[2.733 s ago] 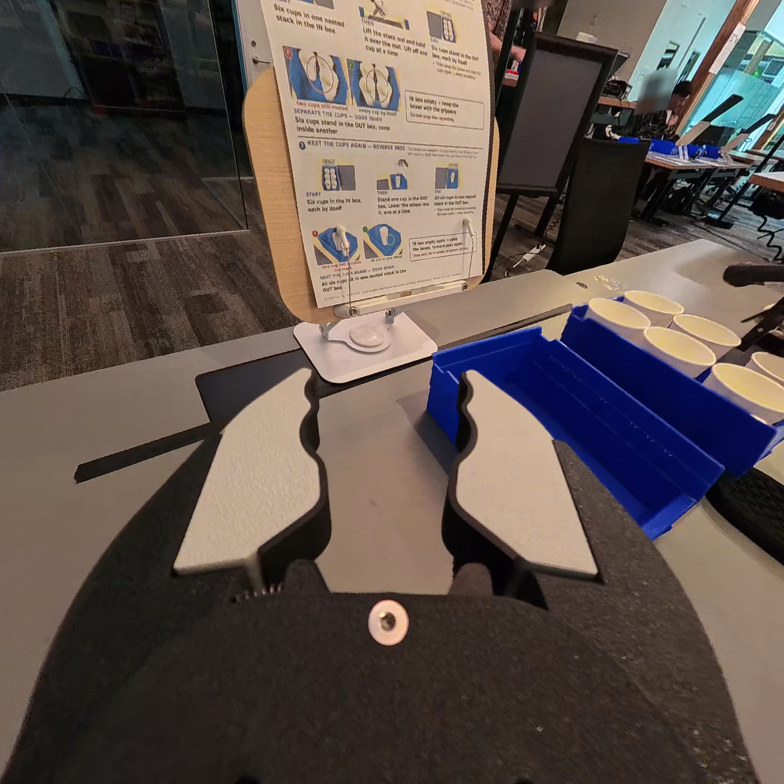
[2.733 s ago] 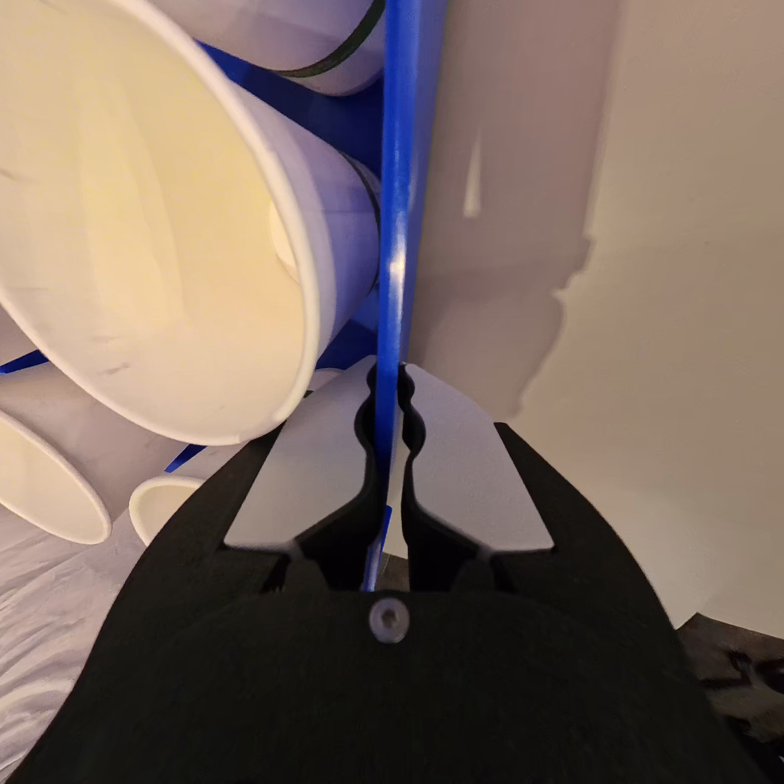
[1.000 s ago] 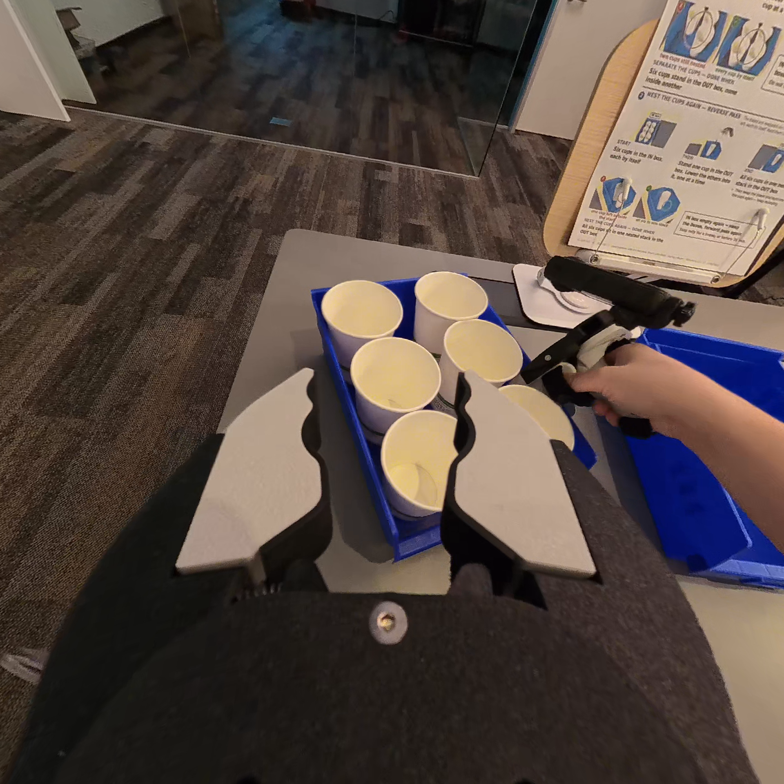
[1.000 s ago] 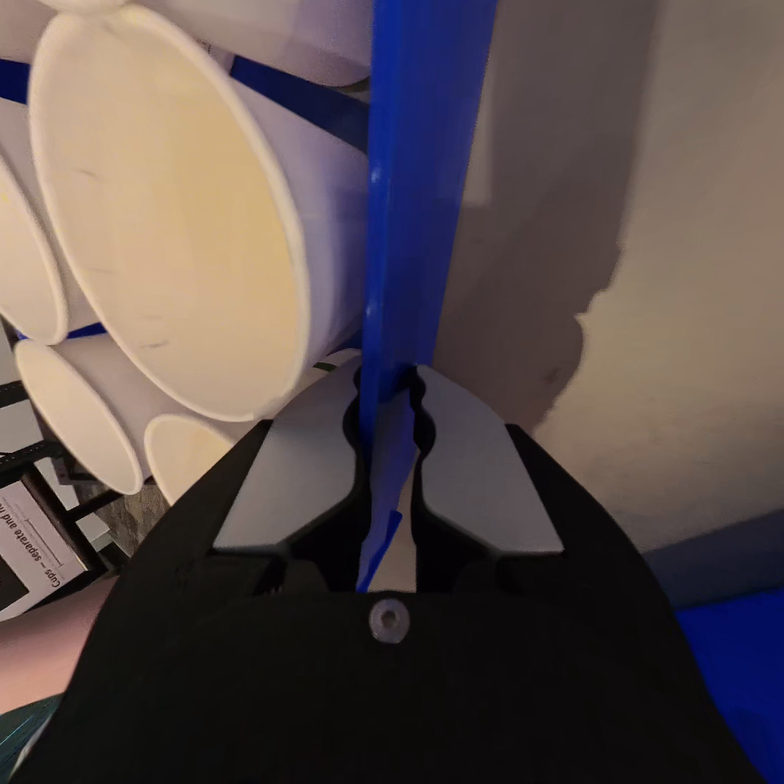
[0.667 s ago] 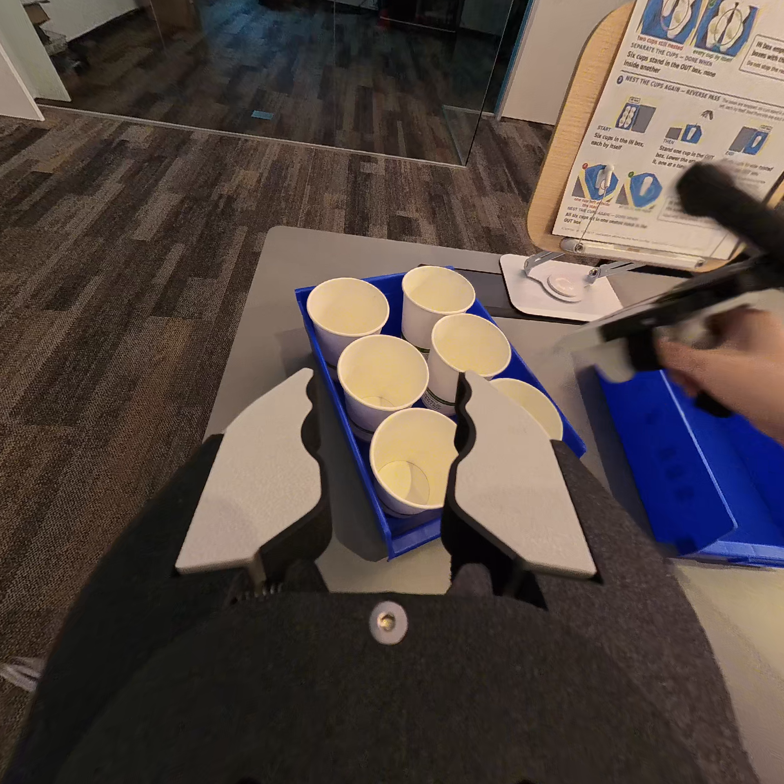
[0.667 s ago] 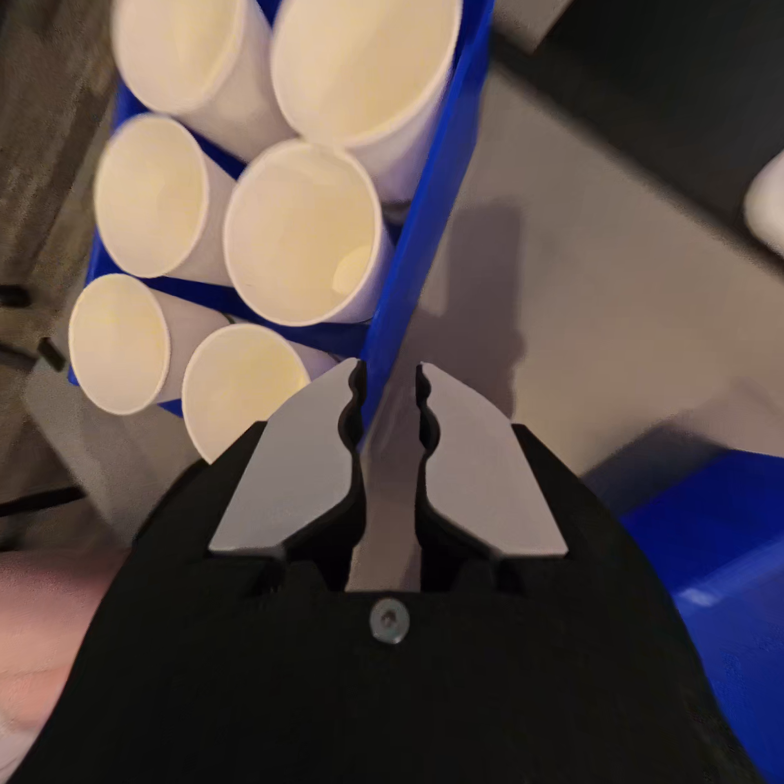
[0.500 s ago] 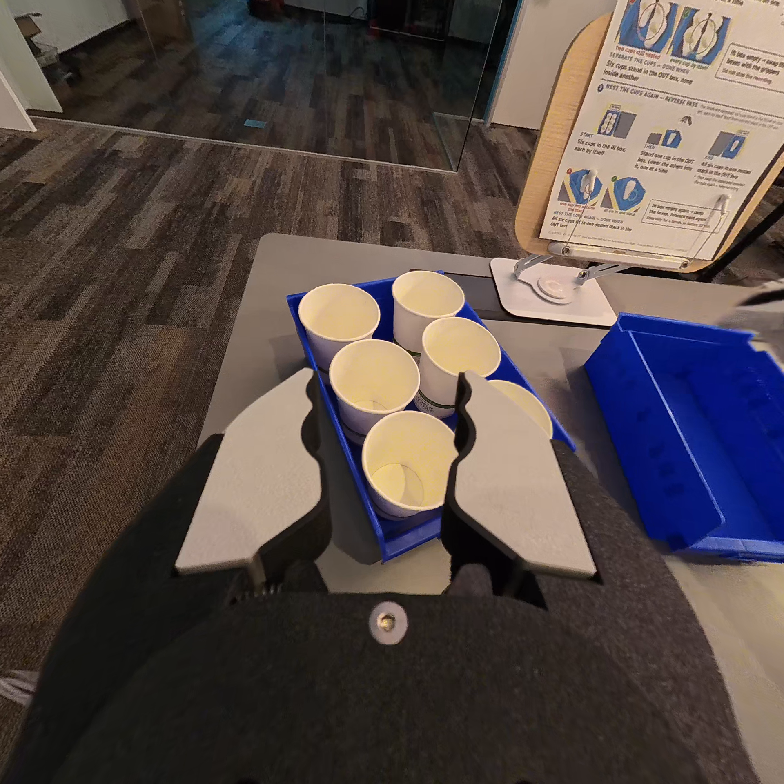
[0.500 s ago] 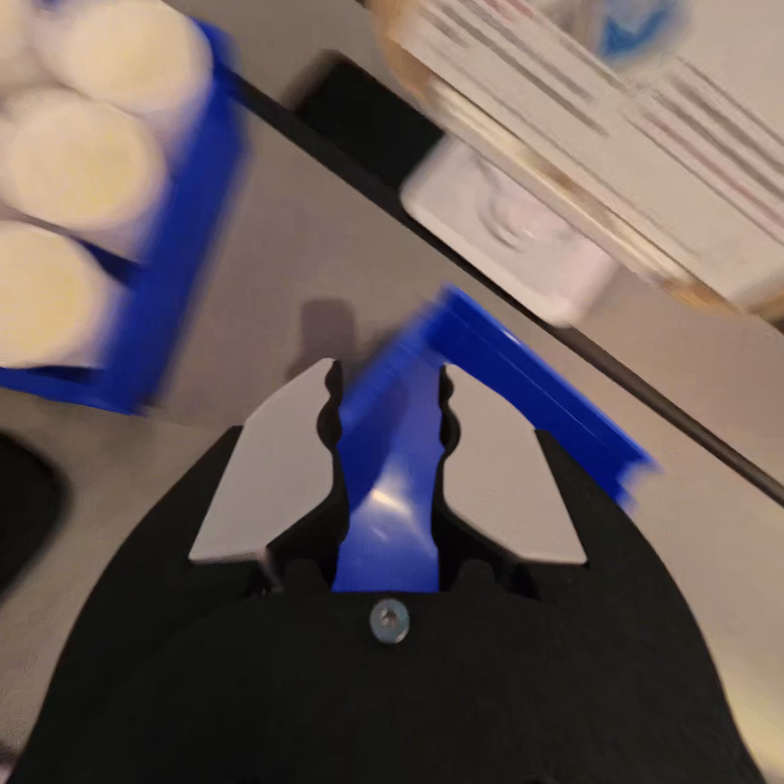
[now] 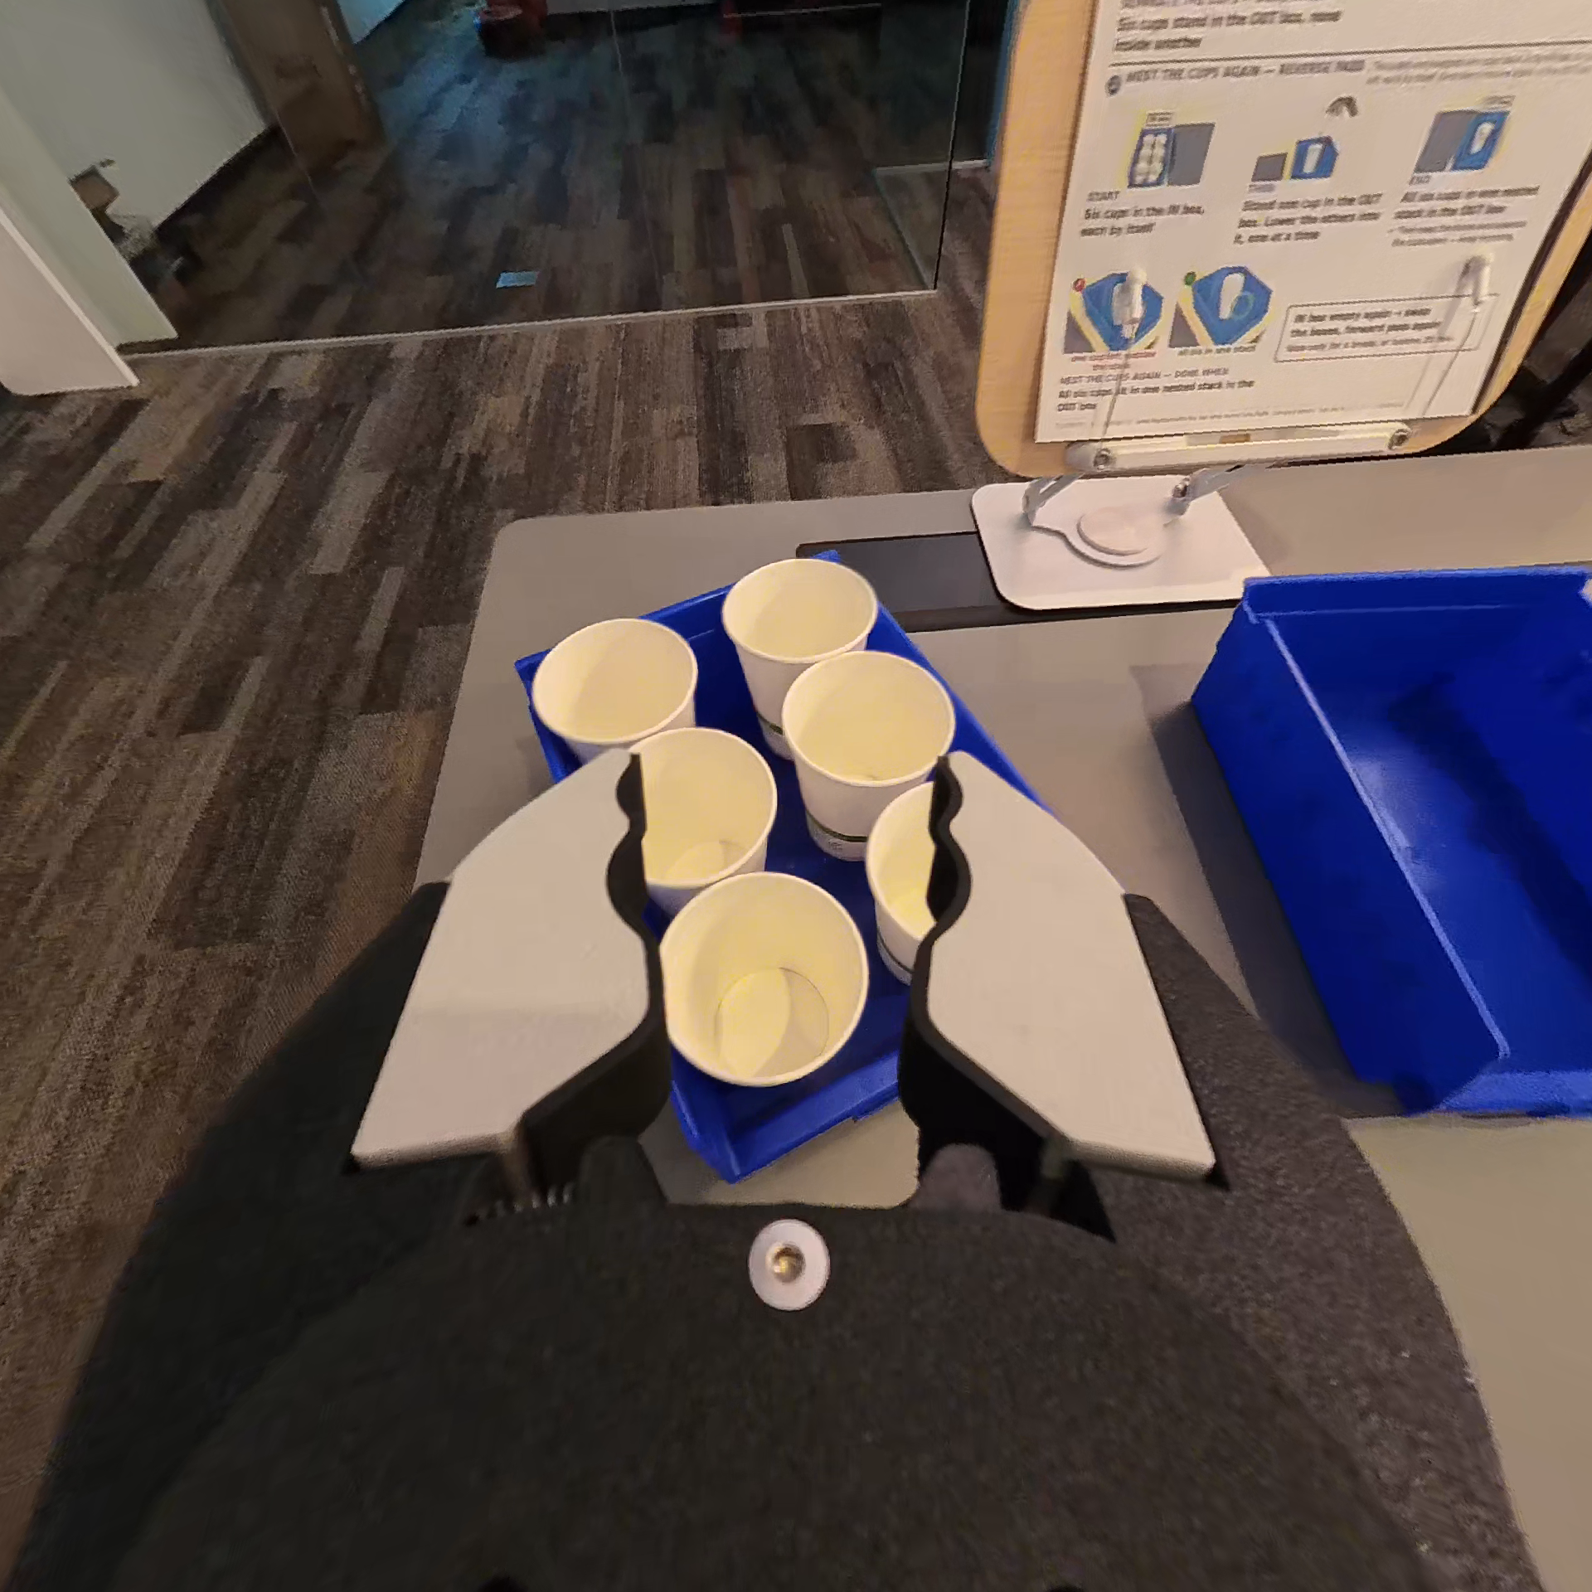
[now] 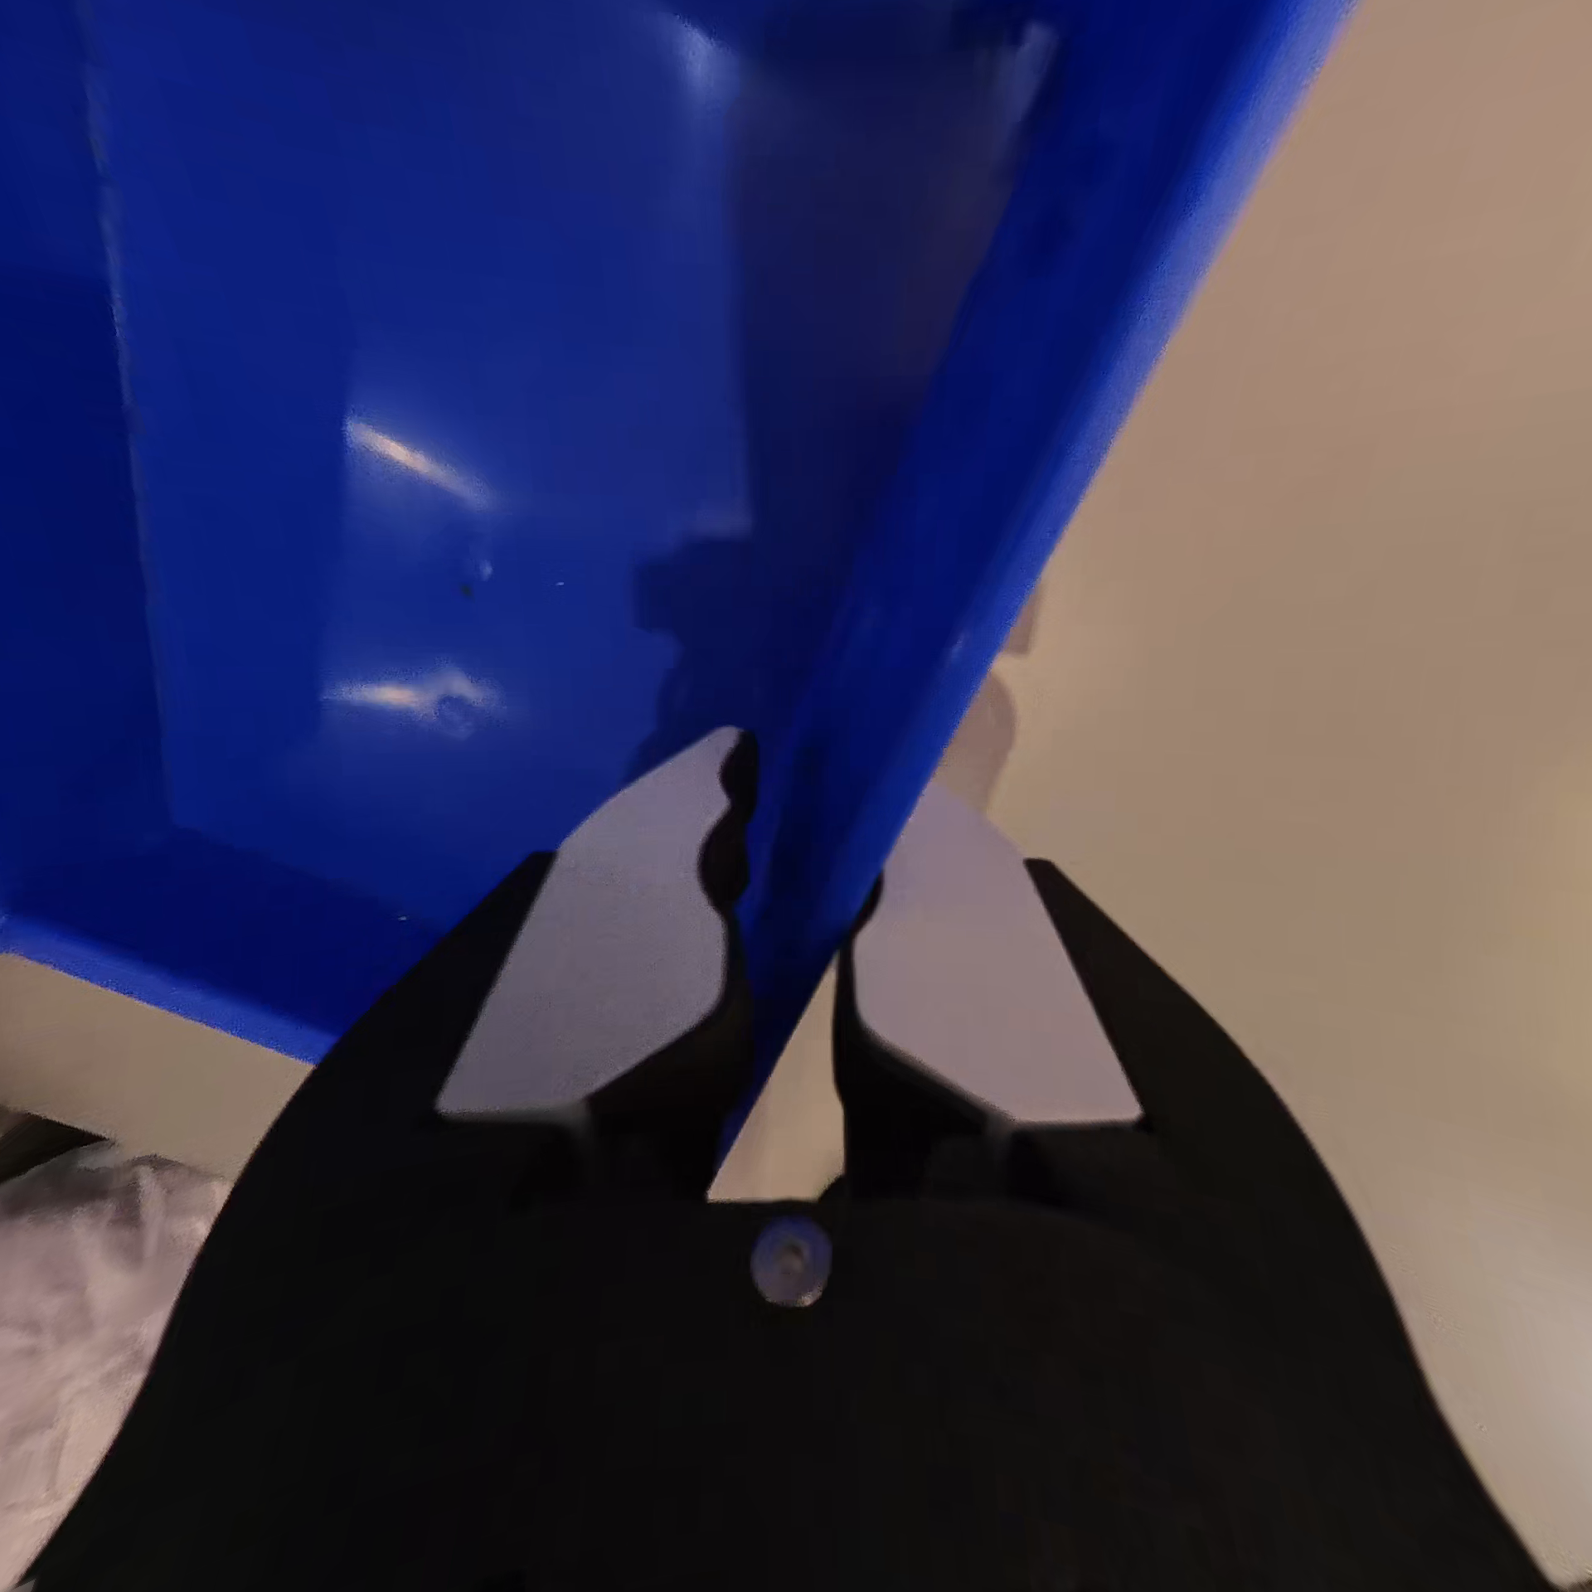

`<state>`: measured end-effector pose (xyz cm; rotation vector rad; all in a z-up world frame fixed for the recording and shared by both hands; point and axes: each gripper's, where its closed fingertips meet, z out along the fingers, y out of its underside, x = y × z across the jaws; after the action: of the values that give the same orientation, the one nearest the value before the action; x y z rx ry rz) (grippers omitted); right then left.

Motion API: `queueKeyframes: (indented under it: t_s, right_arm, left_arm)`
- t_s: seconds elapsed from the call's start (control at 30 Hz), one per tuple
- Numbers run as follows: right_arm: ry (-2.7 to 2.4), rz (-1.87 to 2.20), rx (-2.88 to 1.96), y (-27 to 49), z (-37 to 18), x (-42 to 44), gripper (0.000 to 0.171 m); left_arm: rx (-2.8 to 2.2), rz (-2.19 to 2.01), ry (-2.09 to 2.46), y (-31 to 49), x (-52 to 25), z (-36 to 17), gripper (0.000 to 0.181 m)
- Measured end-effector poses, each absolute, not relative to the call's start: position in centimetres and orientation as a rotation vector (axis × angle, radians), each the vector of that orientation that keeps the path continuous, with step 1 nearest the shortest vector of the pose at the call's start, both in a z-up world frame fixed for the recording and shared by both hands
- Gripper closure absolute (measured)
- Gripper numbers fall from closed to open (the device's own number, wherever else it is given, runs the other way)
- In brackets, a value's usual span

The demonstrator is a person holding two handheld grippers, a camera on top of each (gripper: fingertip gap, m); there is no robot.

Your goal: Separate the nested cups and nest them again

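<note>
Cups: six, upright in left blue bin
Left gripper: spread wide above cups
Right gripper: straddles empty bin's wall; grip unclear

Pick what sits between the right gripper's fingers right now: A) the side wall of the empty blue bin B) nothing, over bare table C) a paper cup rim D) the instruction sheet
A: in the right wrist view the right gripper straddles the side wall of the empty blue bin, one finger inside and one outside; no cup is in that view.

Cups you see: 6 white paper cups
Bins you see: 2 blue bins
Instruction boards you see: 1 instruction board
Grippers you hold: 2
</note>
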<state>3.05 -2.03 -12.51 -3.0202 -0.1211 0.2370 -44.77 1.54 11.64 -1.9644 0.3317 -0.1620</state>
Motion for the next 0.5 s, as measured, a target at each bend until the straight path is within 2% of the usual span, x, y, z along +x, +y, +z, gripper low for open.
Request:
queueKeyframes:
  t_s: [0.07,0.17,0.5]
  right_arm:
    - [-0.082,0.268,-3.055,-1.6,-12.5,4.0,0.163]
    - [-0.071,0.24,-3.084,-0.9,-12.5,6.4,0.165]
    - [0.118,0.24,-3.089,-2.9,-12.5,16.7,0.166]
  left_arm:
    - [-1.954,-0.155,0.352,1.4,-44.1,11.9,0.118]
    - [-1.957,-0.135,0.361,1.4,-43.8,11.8,0.118]
    - [-1.991,-0.105,0.376,2.5,-43.2,11.1,0.118]
